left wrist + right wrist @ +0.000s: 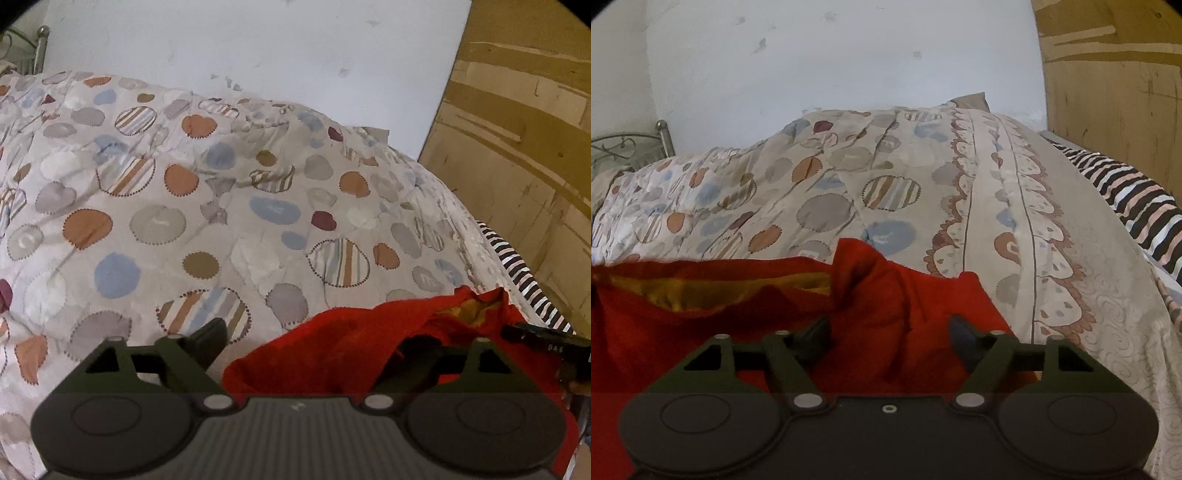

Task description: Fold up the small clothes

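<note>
Your left gripper [317,341] hangs low over the bed with its jaws spread wide, the red garment [343,354] lying slack between them and neither pad pressing on it. The left finger [212,334] sits over the patterned bedspread [184,206], clear of the cloth; the right finger is half sunk in a dark fold of the red fabric, and whether it touches the cloth there is hard to say from this angle. A strip of yellow lining [469,308] shows at the garment's far right edge, near the side of the bed.

Your right gripper [890,338] is likewise open, its two dark fingers standing apart with a raised ridge of the red garment [879,295] bunched up between them. The left finger [812,336] rests against the fabric's fold; the right finger [964,339] stands at the cloth's right border, where red gives way to the bedspread [1027,229]. From this side the yellow lining [713,291] runs as a long band across the left of the garment.

The garment lies crumpled at the near edge of the bed, close under both grippers. A striped black, white and pink cloth [1137,206] lies along the bed's right side, beside a wooden panel [1108,92]. A metal bed frame [631,151] shows at the far left, against a pale wall [831,66].
</note>
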Demonstrator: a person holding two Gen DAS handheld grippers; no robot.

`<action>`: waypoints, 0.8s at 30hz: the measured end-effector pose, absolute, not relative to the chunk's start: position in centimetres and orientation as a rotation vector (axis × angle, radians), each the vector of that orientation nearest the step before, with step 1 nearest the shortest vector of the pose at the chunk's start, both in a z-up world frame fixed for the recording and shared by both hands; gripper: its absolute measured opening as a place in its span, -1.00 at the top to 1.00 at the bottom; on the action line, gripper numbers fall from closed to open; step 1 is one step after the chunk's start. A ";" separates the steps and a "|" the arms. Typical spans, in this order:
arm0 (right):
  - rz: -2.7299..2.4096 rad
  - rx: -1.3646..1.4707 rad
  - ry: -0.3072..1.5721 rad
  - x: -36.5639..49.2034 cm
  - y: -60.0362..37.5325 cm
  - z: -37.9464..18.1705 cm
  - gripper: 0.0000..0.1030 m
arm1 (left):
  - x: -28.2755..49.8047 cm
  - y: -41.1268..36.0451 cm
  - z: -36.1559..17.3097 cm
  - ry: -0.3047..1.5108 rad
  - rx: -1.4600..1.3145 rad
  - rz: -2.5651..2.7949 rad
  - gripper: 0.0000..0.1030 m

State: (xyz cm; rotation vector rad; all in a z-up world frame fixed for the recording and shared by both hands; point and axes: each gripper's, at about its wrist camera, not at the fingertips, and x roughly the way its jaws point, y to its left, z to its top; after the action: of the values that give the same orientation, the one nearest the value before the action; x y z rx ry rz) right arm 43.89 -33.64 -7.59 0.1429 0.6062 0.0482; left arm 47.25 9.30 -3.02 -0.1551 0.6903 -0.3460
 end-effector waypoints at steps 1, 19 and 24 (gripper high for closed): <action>0.050 0.132 0.607 43.9 -33.4 -7.6 -0.56 | 47.2 9.4 -3.0 0.693 -0.160 -0.342 -0.79; 0.083 0.099 0.630 44.4 -33.0 -8.2 -0.83 | 45.4 14.4 -3.6 0.717 -0.469 -0.285 -0.99; 0.097 0.209 0.526 43.4 -34.9 -6.4 -0.70 | 42.8 11.5 -5.4 0.672 -0.309 -0.283 -0.99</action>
State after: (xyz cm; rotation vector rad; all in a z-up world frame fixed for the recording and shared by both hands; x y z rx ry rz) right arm 43.45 -34.93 -6.37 0.2091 0.5256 0.0971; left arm 42.84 11.47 -5.35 -0.3090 0.6724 -0.2829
